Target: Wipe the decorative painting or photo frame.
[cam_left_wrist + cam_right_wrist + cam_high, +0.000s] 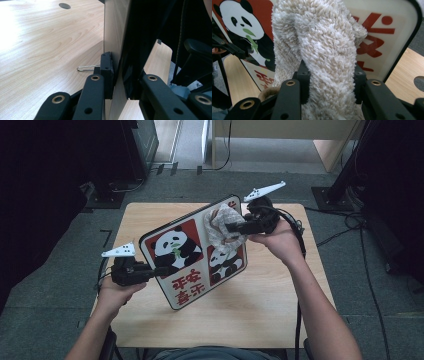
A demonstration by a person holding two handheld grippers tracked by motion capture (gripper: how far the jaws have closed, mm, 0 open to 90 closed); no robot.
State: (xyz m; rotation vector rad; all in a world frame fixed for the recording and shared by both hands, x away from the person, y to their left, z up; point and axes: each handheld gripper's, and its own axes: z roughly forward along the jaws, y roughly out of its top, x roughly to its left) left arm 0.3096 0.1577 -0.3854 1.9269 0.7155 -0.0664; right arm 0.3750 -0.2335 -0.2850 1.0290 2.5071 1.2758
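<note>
A pale wooden surface stands on grey floor, dark equipment to either side. We count one board, printed with two pandas and red characters, held tilted above the surface, and one fluffy cloth pressed against its upper face. Our left gripper has its fingers closed on the board's left edge; our right gripper has its fingers clamped around the cloth. The cloth hides part of the second panda, and the characters are hard to read.
</note>
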